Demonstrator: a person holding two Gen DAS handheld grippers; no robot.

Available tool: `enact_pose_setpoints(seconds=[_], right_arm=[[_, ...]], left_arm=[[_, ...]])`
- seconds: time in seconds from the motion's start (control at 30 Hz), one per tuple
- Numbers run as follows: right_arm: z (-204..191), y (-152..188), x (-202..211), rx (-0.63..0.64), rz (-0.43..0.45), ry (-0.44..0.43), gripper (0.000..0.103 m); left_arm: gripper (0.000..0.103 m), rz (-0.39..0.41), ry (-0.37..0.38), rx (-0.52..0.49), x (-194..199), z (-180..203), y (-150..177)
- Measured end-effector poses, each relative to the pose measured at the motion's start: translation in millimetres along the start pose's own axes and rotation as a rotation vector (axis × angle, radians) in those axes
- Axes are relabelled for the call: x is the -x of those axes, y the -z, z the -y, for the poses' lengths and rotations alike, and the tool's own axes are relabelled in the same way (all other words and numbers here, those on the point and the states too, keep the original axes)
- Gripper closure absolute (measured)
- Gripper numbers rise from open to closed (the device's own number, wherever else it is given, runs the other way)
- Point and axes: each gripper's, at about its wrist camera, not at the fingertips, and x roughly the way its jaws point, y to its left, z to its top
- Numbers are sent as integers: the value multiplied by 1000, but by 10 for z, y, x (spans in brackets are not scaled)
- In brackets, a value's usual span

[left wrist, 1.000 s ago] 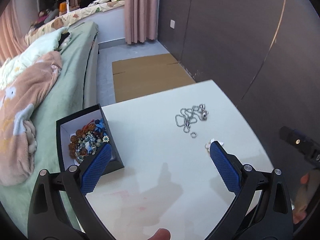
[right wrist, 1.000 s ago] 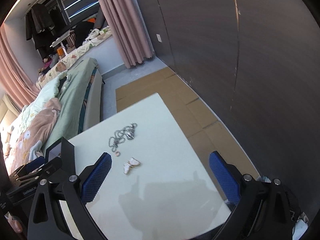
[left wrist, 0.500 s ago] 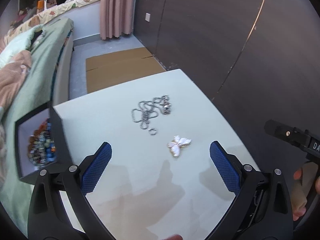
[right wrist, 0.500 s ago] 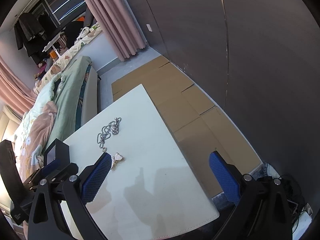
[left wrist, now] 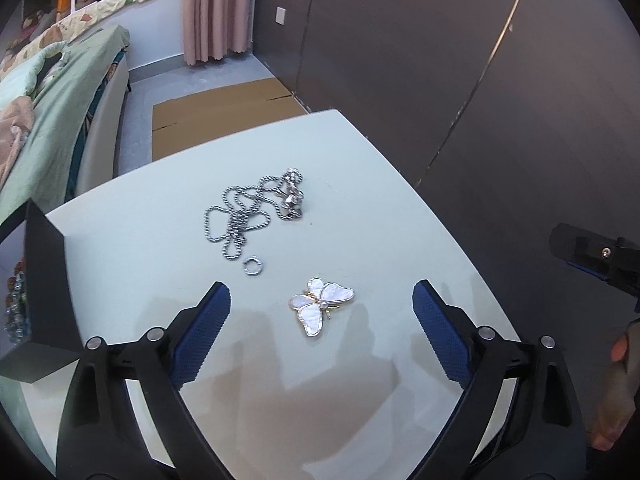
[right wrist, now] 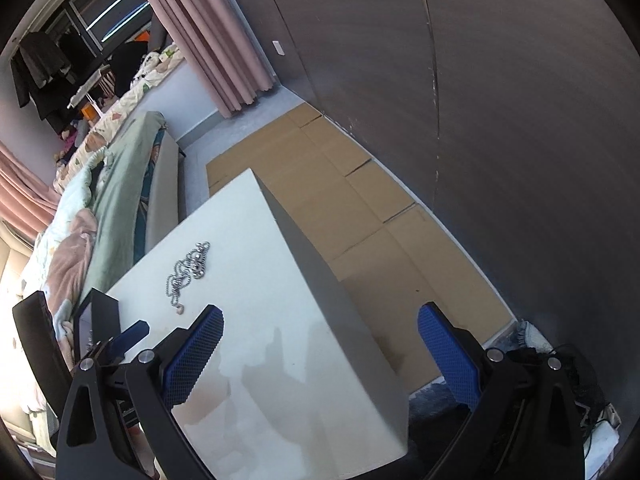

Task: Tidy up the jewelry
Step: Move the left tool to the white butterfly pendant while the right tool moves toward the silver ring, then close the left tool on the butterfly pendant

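Observation:
A white butterfly brooch with gold edges point(left wrist: 321, 306) lies on the white table point(left wrist: 360, 216), just ahead of and between the fingers of my open, empty left gripper point(left wrist: 320, 304). A tangled silver chain necklace point(left wrist: 256, 210) lies farther back, with a small silver ring point(left wrist: 253, 267) near its front end. The chain also shows in the right wrist view point(right wrist: 188, 268). A black jewelry box point(left wrist: 36, 292) holding beads stands at the table's left edge. My right gripper point(right wrist: 320, 324) is open and empty, held over the table's right edge; the brooch is hidden there.
A bed with green and pink bedding point(right wrist: 100, 208) stands left of the table. Flattened cardboard point(right wrist: 340, 200) covers the floor beyond and right of the table. A dark wall point(left wrist: 440, 60) runs along the right. Pink curtains point(left wrist: 216, 4) hang at the back.
My left gripper has swung right from the box and moved in on the butterfly brooch, now centred between its fingers. My right gripper has drifted right and back toward the table's right edge.

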Motion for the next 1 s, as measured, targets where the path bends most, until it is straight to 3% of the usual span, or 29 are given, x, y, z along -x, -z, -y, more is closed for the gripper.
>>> enact_pose_setpoints(seconds=[0.13, 0.27, 0.37, 0.43, 0.5, 0.6, 1.0], right_arm=[[37, -2, -6, -6, 1, 3, 8], [27, 8, -54, 0, -10, -2, 8], [22, 15, -74, 4, -17, -3, 8], [21, 17, -83, 4, -17, -4, 8], [10, 23, -94, 8, -19, -2, 8], [-23, 36, -116, 14, -22, 1, 8], [-260, 64, -218, 52, -42, -61, 9]], left_arm=[[18, -28, -10, -18, -139, 80, 46], [32, -59, -23, -21, -254, 77, 90], [37, -44, -41, -34, -285, 108, 98], [44, -37, -67, -45, -291, 122, 99], [62, -37, -95, -47, -283, 95, 97], [62, -44, -49, -4, -244, -20, 88], [62, -8, -11, 74, 22, -314, 16]])
